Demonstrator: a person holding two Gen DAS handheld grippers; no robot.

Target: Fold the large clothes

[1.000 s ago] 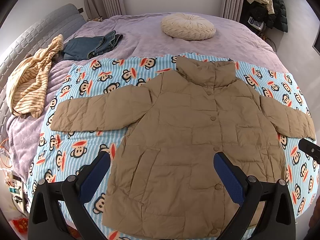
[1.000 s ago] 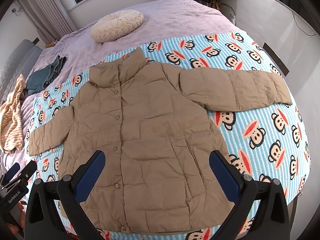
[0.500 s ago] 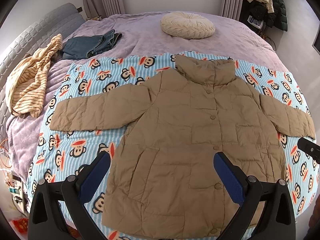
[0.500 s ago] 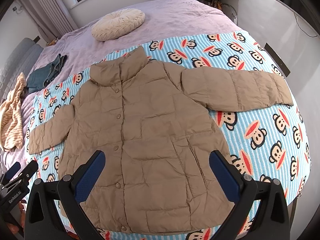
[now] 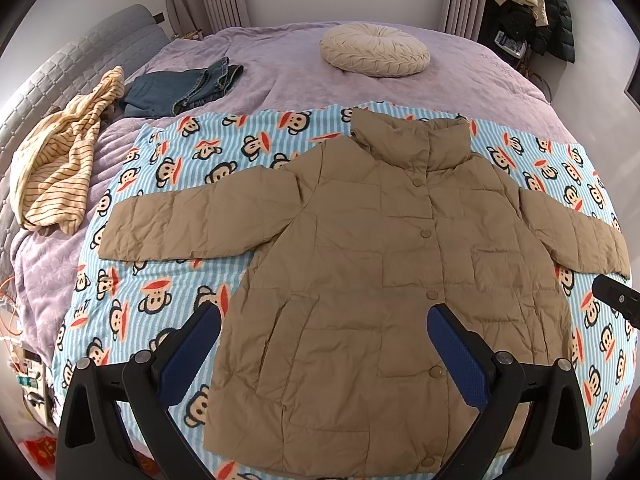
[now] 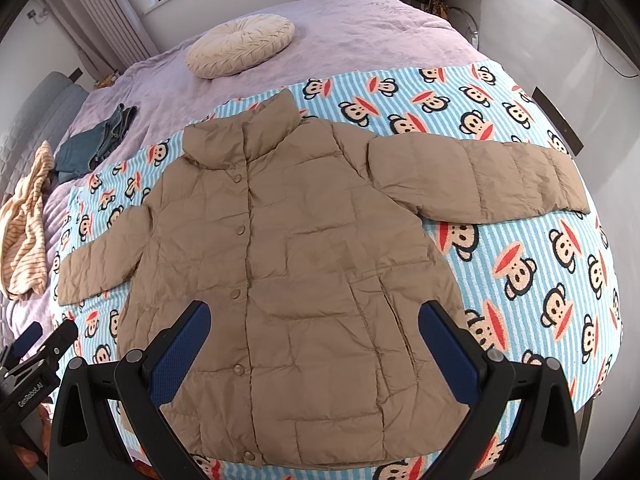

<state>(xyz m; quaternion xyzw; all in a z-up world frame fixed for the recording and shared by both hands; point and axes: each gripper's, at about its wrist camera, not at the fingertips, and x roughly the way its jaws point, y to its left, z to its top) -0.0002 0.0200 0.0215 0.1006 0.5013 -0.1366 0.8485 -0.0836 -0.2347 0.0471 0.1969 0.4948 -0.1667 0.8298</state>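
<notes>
A tan padded jacket [image 5: 360,272] [image 6: 304,272] lies flat, buttoned and face up, on a monkey-print blue striped blanket [image 5: 168,168] [image 6: 540,264]. Both sleeves are spread out to the sides. My left gripper [image 5: 324,336] hovers open above the jacket's lower half, nothing between its blue pads. My right gripper [image 6: 314,328] is likewise open over the lower front, apart from the fabric. The right gripper's tip [image 5: 616,304] shows at the right edge of the left wrist view; the left gripper's body [image 6: 36,360] shows at the lower left of the right wrist view.
The blanket lies on a purple bed [image 5: 288,68]. A round cream cushion [image 5: 374,50] [image 6: 240,46] sits at the far end. Folded jeans [image 5: 180,90] and a yellow striped garment [image 5: 56,160] lie to the left. Dark coats [image 5: 536,8] hang at the back right.
Both views have shifted very slightly; the jacket has not moved and both grippers stay open.
</notes>
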